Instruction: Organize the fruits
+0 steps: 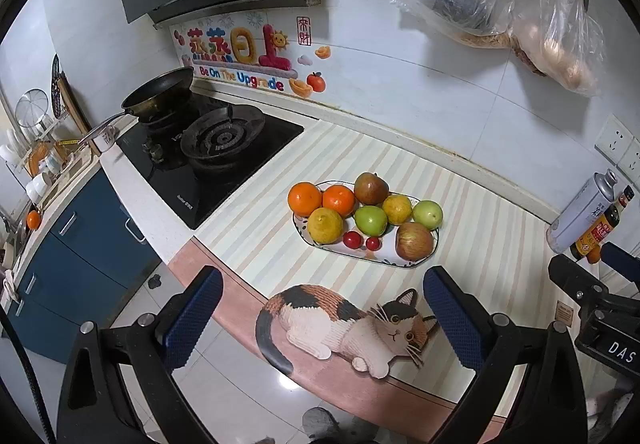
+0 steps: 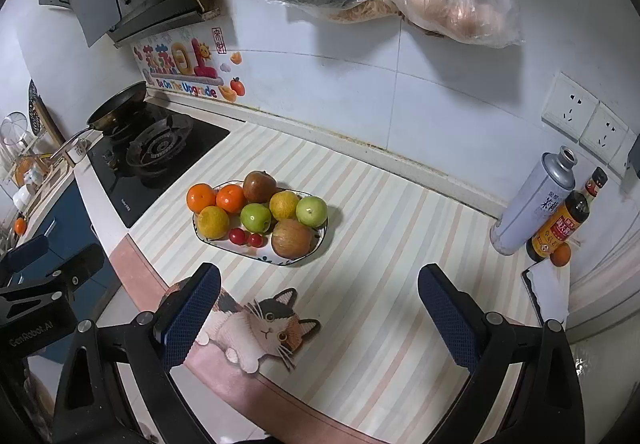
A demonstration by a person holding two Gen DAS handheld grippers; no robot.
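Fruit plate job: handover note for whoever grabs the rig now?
Left claw: open, empty, hovering at the counter's near edge, short of the plate.
Right claw: open, empty, same standoff.
Fruit is all piled on the plate: two oranges, two yellow citrus, two green apples, two reddish apples, two cherry tomatoes.
Another small orange sits by the bottles at right.
Done: nothing visibly sorted.
Left: all of it.
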